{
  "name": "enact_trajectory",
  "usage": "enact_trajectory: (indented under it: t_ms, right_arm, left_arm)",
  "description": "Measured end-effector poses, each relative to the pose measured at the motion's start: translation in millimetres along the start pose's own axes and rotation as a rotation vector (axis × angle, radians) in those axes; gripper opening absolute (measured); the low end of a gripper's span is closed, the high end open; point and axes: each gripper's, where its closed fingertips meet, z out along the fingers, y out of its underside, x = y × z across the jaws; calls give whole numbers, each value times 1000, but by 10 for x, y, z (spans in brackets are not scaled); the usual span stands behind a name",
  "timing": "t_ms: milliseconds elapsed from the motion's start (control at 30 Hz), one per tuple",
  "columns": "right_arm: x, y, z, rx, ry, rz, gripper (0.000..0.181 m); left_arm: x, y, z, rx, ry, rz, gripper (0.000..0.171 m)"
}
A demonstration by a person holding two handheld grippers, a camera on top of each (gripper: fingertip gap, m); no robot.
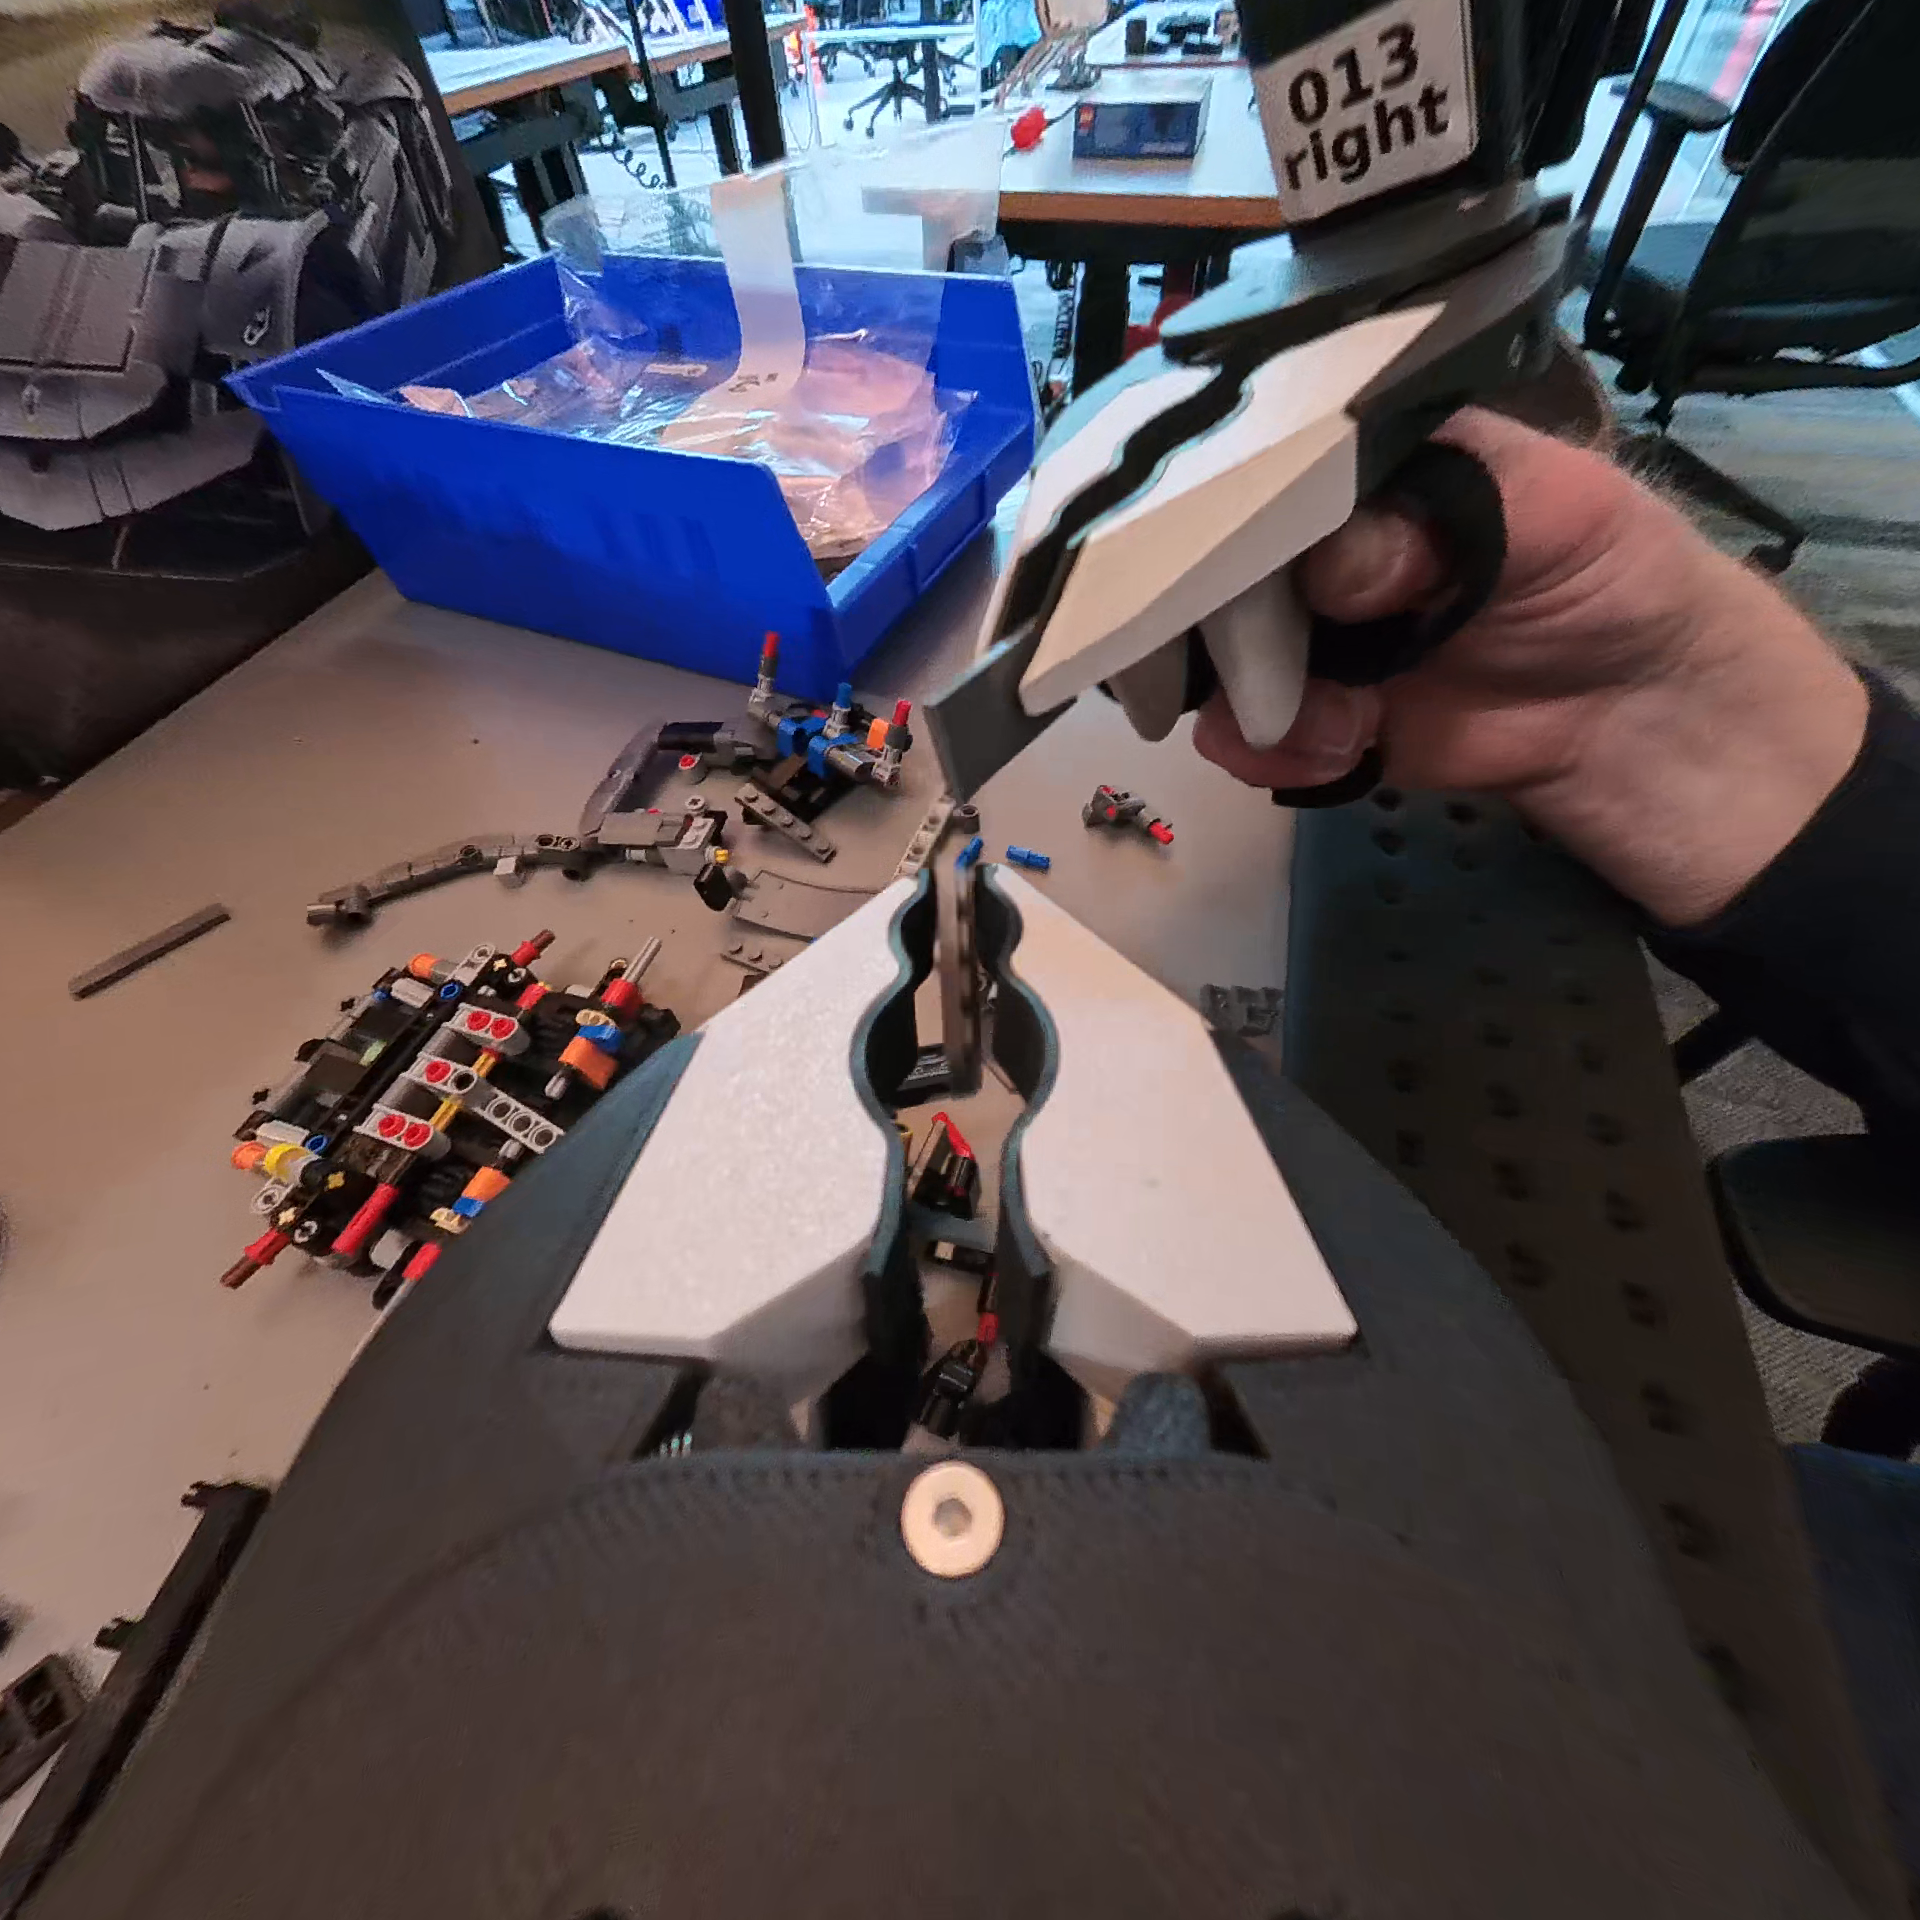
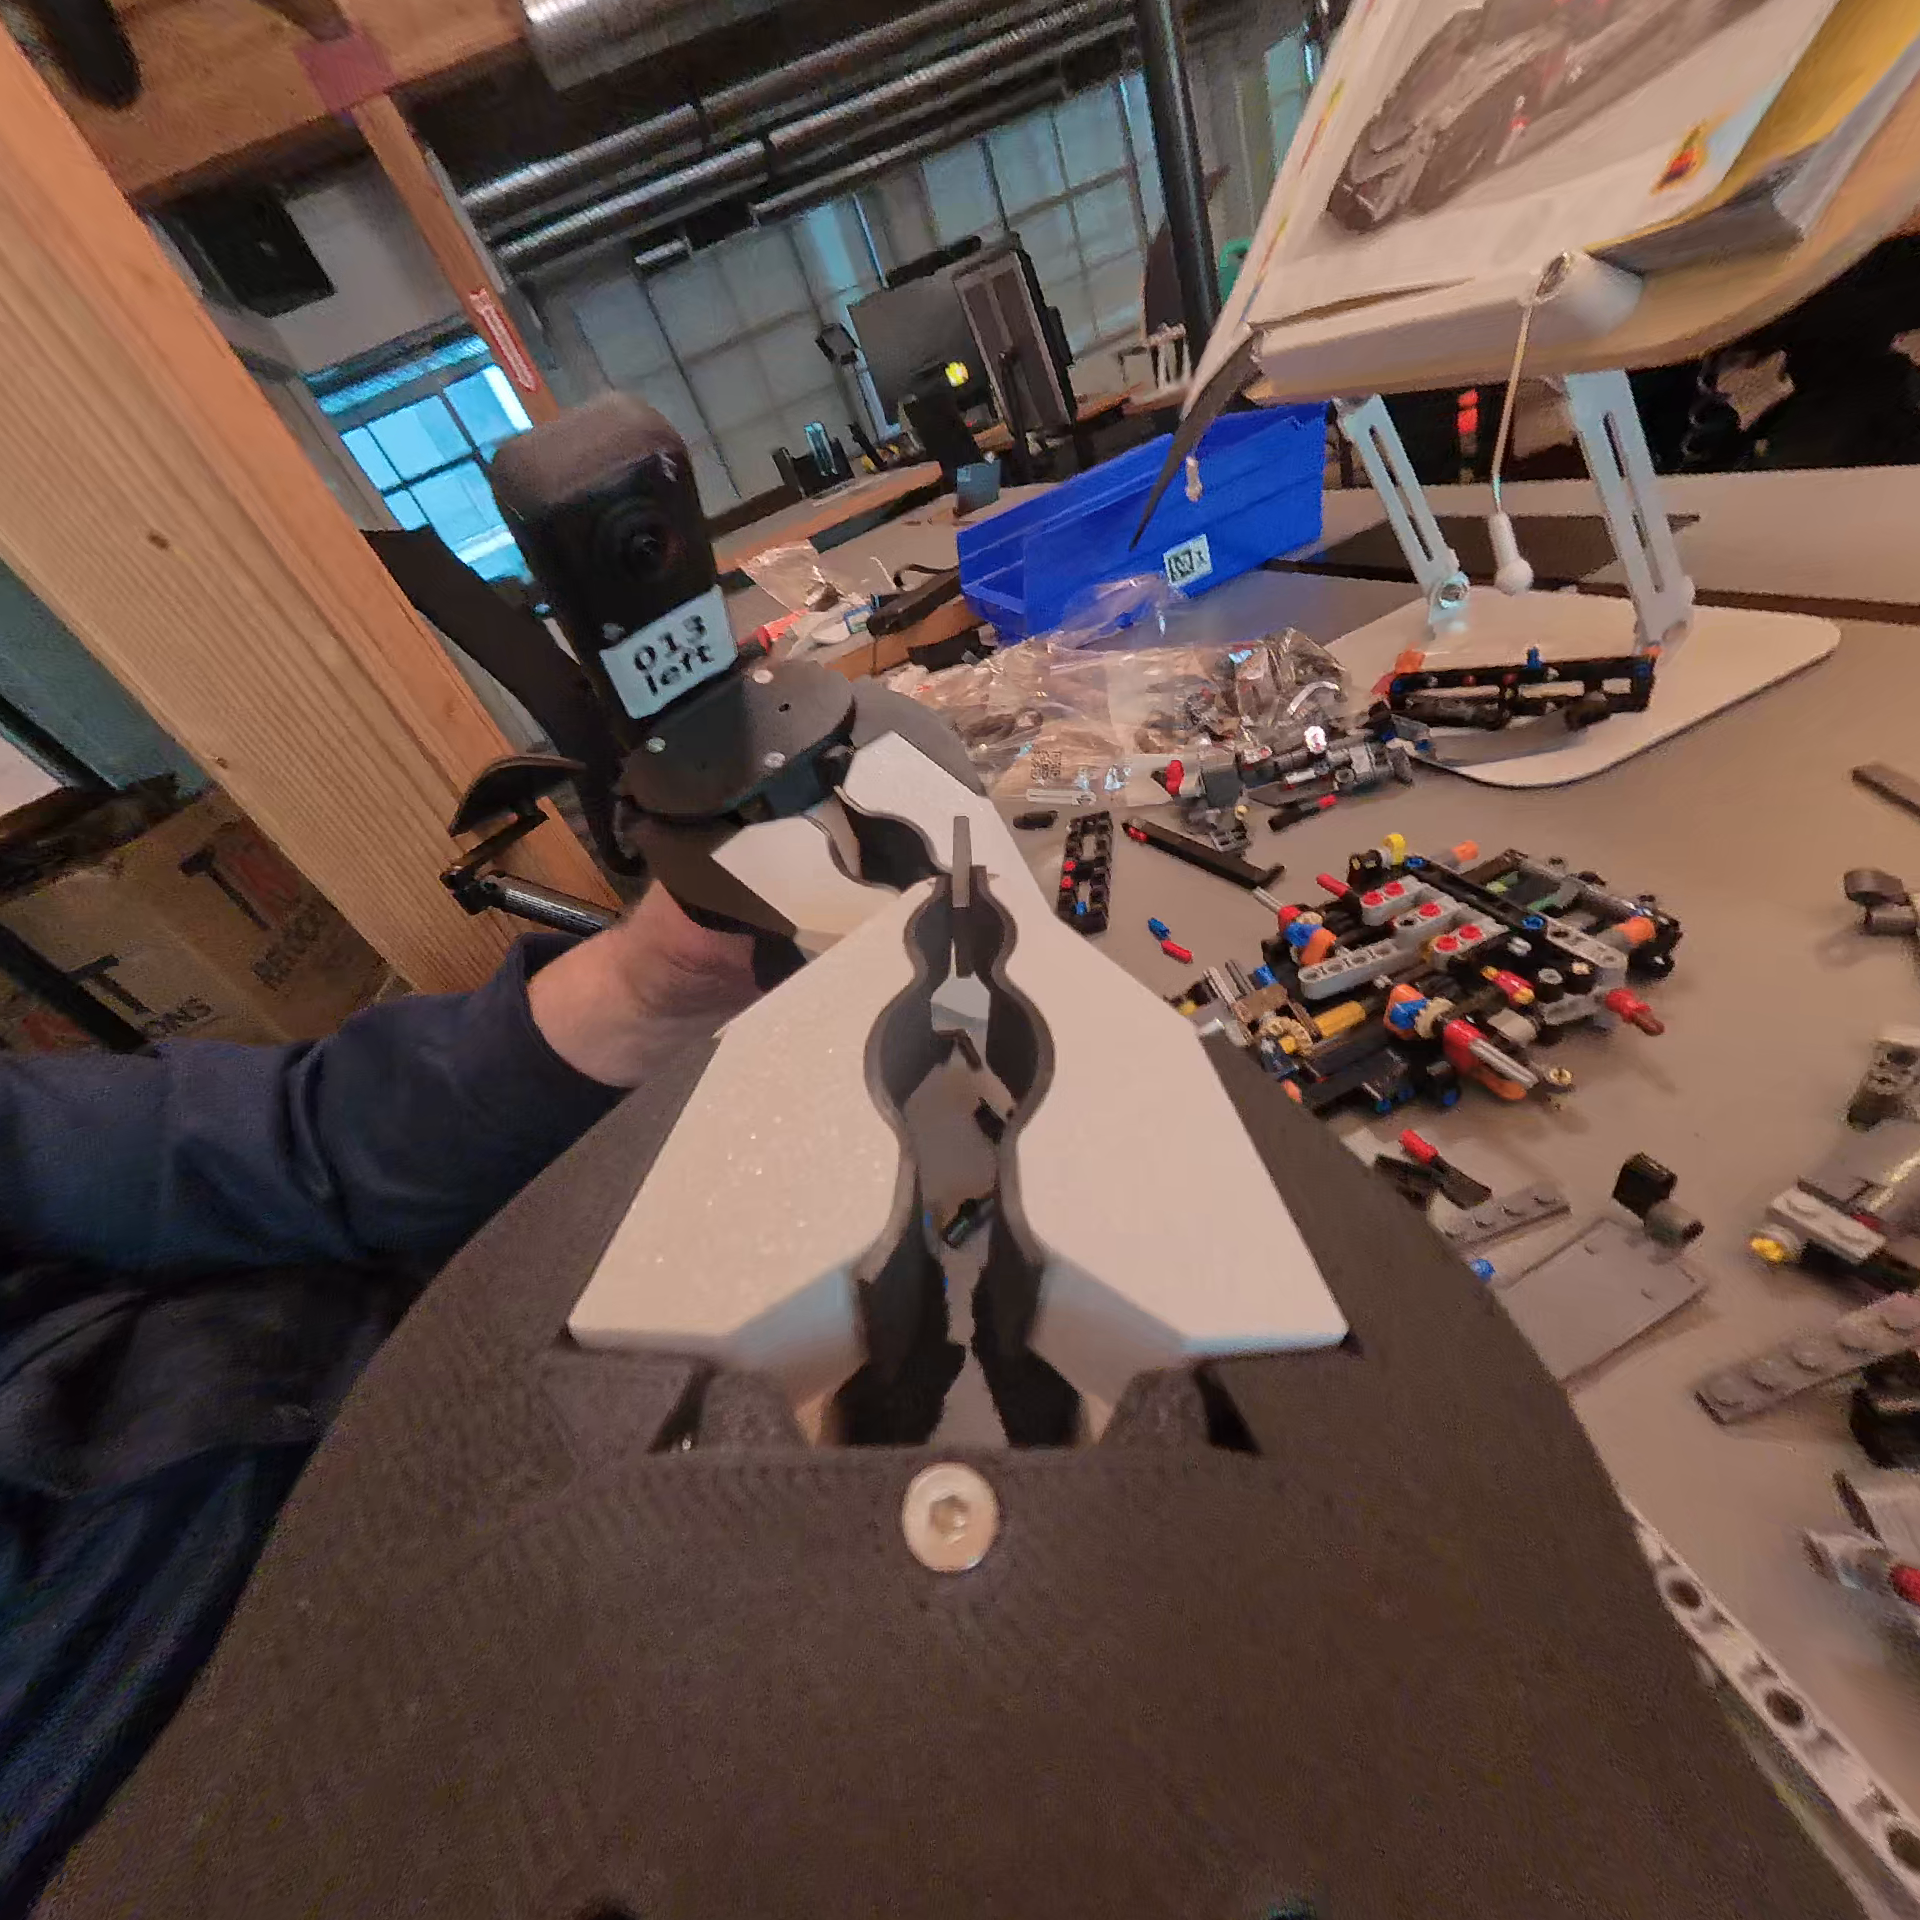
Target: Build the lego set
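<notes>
Jaws, left gripper (image 1: 958, 914): pressed onto a thin dark grey plate (image 1: 958, 977) held on edge, above the worktop (image 1: 156, 1143).
Jaws, right gripper (image 2: 961, 904): pinching a slim dark grey piece (image 2: 963, 914) at the tips, raised clear of the worktop.
Relation: the two grippers meet tip to tip; whether the pieces touch cannot be told.
Step in hand (judgement): joining the two held parts; align studs squarely, press straight along the joint, avoid twisting the thin plate.
Main assembly (image 1: 447, 1101): black frame with red, orange and blue pins, lying on the worktop to the left.
Loose parts: curved grey sub-build (image 1: 457, 862) and small blue pin (image 1: 1027, 858) nearby.
Blue bin (image 1: 582, 499): holds clear plastic bags (image 1: 790, 395); contents unclear.
Instruction booklet (image 2: 1507, 177): on a stand.
</notes>
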Motion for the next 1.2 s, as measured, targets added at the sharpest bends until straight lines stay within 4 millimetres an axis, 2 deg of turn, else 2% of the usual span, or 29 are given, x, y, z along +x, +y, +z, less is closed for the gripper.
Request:
enact_trajectory:
  t_ms: [133,233,433,533,633,733,833,900,967,1033,1200]
  right_arm:
    - [95,66,-27,-46,59,-19,0]
    - [325,274,-78,-178,195,-62,0]
    - [510,593,-138,-365,284,-82,0]
    - [556,654,-158,-405,311,-97,0]
    - [615,661,-198,-429,359,-132,15]
    - [636,603,-256,-438,408,-187,26]
    - [534,592,-288,-477,388,-266,21]
    - [406,740,-285,-565,317,-296,15]
    - [310,956,-276,-673,245,-317,18]
    - [296,1136,-272,-764,217,-346,19]
    - [272,1325,-194,-855,182,-424,24]
  left_arm:
    - [-32,-14,-30,13,-5,-18,0]
    - [-61,40,-11,-18,-26,-14,0]
    - [-76,86,5,-44,-37,-6,0]
    - [-78,143,34,-84,-55,31,0]
    - [-69,167,53,-100,-60,47,0]
    - [-83,142,34,-82,-56,27,0]
    - [-103,130,18,-71,-58,14,0]
    - [-100,133,24,-73,-55,12,0]
    - [-98,142,33,-78,-55,15,0]
    - [-96,151,38,-83,-54,17,0]
    - [-96,148,37,-81,-52,16,0]
